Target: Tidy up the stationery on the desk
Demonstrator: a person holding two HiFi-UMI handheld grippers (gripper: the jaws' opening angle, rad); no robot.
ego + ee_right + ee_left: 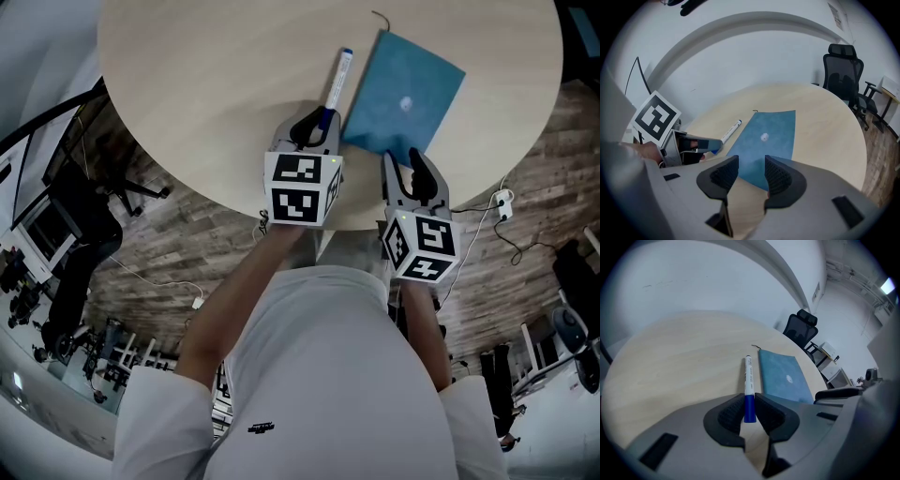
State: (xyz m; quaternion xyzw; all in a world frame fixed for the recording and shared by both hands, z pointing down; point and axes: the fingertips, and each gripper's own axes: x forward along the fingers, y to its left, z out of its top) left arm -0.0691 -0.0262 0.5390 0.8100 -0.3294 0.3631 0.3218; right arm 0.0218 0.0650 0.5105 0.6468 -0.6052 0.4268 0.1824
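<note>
A white marker (336, 80) with a blue cap lies on the round wooden table (187, 75), just left of a blue notebook (405, 94). My left gripper (314, 127) is at the marker's near end. In the left gripper view the pads of the left gripper (749, 404) press on both sides of the blue cap, and the white barrel of the marker (748, 373) points away along the tabletop beside the notebook (780, 376). My right gripper (412, 169) stands open over the notebook's near edge. The right gripper (746, 171) has only the notebook (768, 136) showing between its jaws.
The table's near edge runs right under both grippers. A thin dark cord (380, 19) sticks out from the notebook's far corner. Black office chairs (843, 70) stand beyond the table. Cables and a white plug (503, 200) lie on the wooden floor at the right.
</note>
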